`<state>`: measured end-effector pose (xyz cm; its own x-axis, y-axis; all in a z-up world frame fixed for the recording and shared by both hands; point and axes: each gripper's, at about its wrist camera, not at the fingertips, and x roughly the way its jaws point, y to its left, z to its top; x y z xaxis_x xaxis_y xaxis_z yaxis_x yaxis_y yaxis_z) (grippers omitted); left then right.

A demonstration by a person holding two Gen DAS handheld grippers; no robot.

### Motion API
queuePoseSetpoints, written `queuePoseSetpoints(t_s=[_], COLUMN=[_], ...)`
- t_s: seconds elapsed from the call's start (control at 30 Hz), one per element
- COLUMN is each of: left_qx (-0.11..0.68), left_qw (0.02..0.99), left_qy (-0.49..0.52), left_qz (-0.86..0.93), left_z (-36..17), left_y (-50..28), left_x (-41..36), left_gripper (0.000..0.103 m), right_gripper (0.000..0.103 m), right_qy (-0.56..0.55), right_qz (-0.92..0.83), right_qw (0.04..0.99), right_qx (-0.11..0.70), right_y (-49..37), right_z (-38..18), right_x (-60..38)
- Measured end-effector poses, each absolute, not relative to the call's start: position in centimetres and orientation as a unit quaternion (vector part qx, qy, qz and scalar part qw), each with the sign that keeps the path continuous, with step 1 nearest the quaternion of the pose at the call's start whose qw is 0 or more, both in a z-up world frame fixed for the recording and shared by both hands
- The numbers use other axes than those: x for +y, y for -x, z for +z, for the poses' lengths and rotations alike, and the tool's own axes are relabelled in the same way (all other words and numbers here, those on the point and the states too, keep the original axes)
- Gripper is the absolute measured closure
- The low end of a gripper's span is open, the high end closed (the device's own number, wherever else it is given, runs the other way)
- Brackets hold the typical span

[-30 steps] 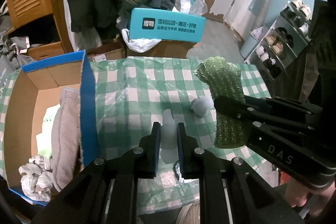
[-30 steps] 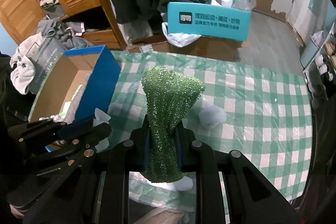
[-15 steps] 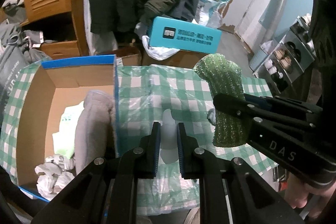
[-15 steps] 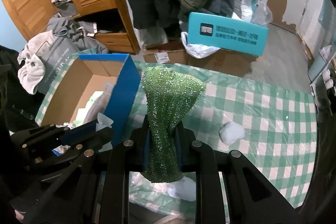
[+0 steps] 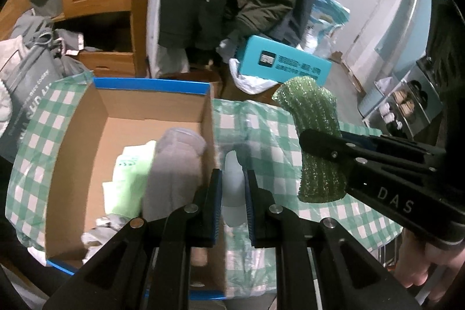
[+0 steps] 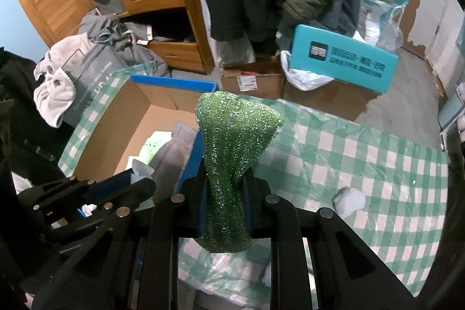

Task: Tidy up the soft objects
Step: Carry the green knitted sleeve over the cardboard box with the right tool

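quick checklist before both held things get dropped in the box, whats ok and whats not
1. Right hand-held gripper has a firm hold on the green scrubber cloth: ok, the cloth is pinched at its middle.
2. Left hand-held gripper holds the pale soft piece: ok, it sits between the pads.
3. Cardboard box is open on top: ok.
4. Room left inside the box: ok, bare cardboard shows behind the grey towel and the light green item.
5. Held things are over the box opening: not ok, both are at its right wall.
6. White ball on the checked tablecloth collected: not ok.
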<state>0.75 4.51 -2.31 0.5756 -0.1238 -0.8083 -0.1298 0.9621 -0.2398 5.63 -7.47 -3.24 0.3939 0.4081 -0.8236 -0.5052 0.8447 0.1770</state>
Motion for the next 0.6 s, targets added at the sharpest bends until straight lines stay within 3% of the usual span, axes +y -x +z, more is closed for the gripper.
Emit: queuePoseSetpoints(t_s=[0.6], left_qx=[0.472], left_qw=[0.865], left_qy=[0.159], left_qz=[0.057], left_z=[-4.9], left_y=[0.3], left_x=[11.9], left_gripper=[0.088], right_gripper=[0.085], right_qy=[0.083], right_qz=[0.312], right_qw=[0.802], right_qx=[0.502], right_y=[-5.4], right_z=[-4.9], right_x=[1.1])
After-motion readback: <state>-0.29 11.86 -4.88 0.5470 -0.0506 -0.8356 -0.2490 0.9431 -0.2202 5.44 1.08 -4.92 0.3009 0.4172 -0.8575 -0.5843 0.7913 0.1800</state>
